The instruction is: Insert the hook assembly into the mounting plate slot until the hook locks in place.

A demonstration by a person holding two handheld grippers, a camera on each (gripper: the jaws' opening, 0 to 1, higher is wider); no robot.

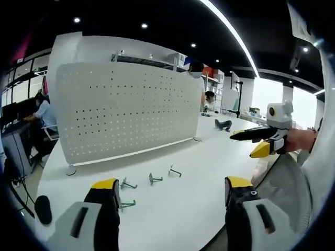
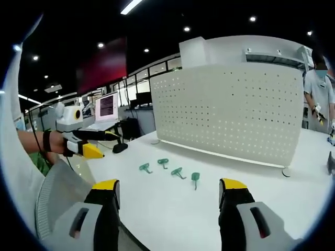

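Note:
A white perforated mounting plate (image 1: pixel 125 112) (image 2: pixel 230 110) stands upright on the white table (image 1: pixel 199 204) (image 2: pixel 172 214). In front of it lie several small green hooks (image 1: pixel 155 179) (image 2: pixel 178 172), loose on the tabletop. My left gripper (image 1: pixel 171 188) is open and empty, hovering just short of the hooks; from the right gripper view it shows at the left (image 2: pixel 102 144) in a hand. My right gripper (image 2: pixel 169 185) is open too, nothing between its fingers, and appears at the right of the left gripper view (image 1: pixel 251 144), off to the side of the table.
A grey mesh chair back (image 1: pixel 293 183) (image 2: pixel 57 193) sits at the near table edge. A black object (image 1: pixel 223 124) lies on the far table end. A laptop (image 2: pixel 106 107) stands beyond the left end. People sit and stand behind the plate (image 1: pixel 42 112) (image 2: pixel 316 89).

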